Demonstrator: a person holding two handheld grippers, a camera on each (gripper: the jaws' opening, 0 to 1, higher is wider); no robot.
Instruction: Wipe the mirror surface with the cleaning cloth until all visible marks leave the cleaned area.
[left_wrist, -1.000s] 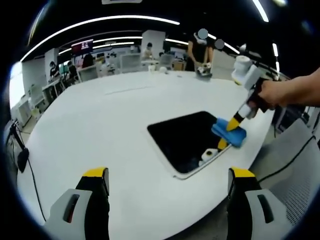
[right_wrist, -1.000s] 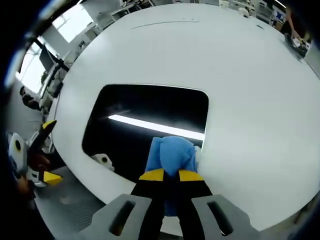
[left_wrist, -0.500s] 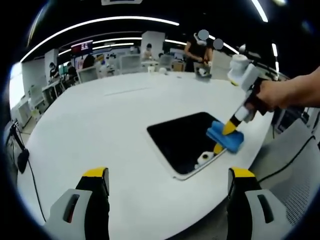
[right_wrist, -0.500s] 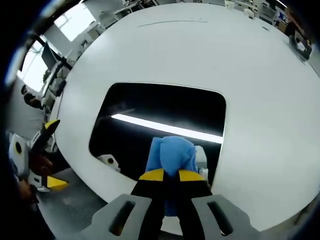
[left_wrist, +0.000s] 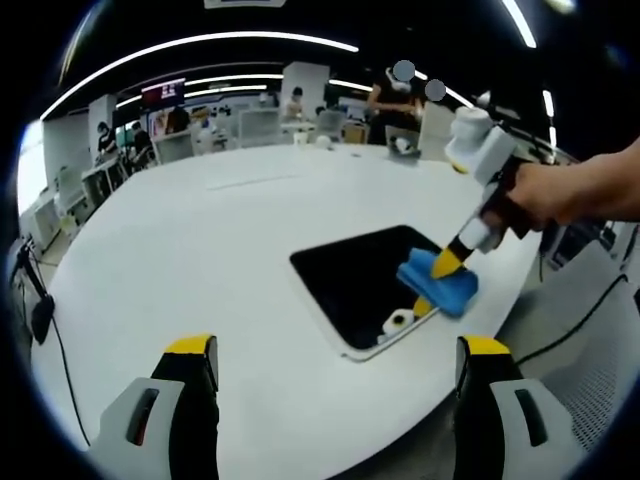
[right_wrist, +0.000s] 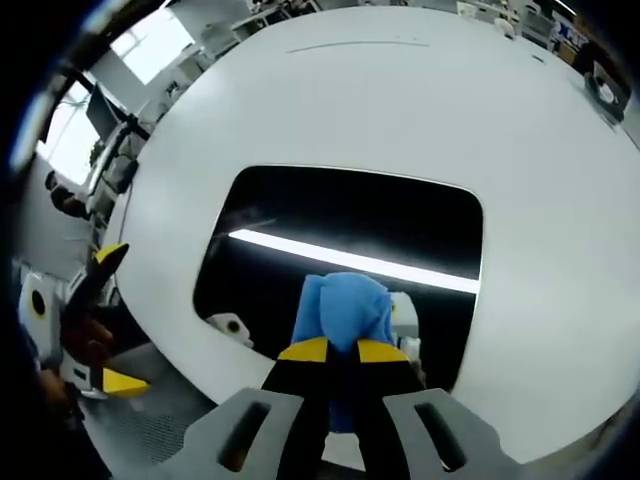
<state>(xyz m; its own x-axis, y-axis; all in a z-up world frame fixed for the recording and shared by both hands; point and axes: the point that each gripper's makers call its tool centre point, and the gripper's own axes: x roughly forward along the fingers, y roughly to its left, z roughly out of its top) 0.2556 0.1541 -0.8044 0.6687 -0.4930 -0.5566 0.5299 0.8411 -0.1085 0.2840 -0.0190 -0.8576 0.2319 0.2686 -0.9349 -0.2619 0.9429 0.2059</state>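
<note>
Your right tool (right_wrist: 341, 352) clamps the blue cloth (right_wrist: 345, 312), pressing it on the mirror (right_wrist: 340, 215) near its close edge; the mirror lies flat on the white table (right_wrist: 380, 100). Your left tool (left_wrist: 330, 350) hovers with jaws wide and nothing between them, well back from the mirror. The left gripper view shows your hand (left_wrist: 560, 195) on the right tool and people beyond the table. The right gripper view shows a light strip (right_wrist: 350, 260) reflected in the glass. Since a second ago, the cloth has slid further onto the mirror.
</note>
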